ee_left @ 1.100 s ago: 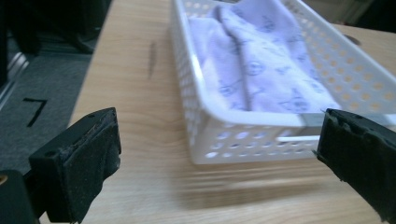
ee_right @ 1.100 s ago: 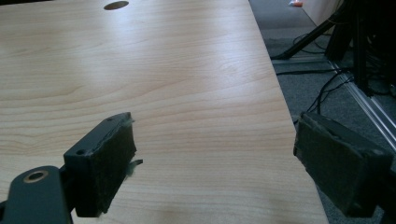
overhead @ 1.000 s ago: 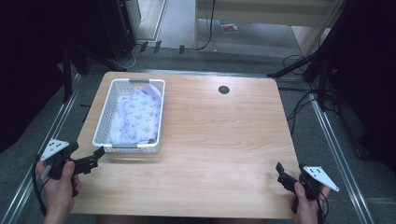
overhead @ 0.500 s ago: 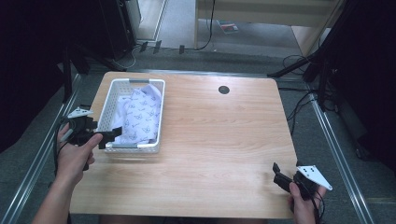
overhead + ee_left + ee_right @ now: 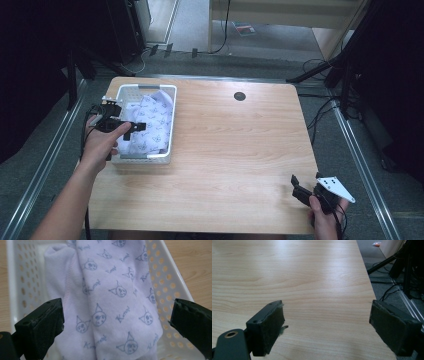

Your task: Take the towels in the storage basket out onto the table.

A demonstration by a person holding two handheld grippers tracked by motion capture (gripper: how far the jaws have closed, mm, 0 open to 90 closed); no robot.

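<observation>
Left gripper [image 5: 134, 126]: jaws spread wide, hovering over the basket [image 5: 170, 125].
Cloth [image 5: 110, 302]: lilac, cat-printed in the left gripper view, lying inside the basket.
Right gripper [image 5: 300, 187]: jaws apart, well away from the basket, near the table [image 5: 240, 150] corner.

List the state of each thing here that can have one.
Left gripper: jaws open, over the basket, holding nothing.
Right gripper: jaws open, empty, at the table's near right corner.
Cloth: crumpled, lying in the basket.
Basket: upright on the table.
</observation>
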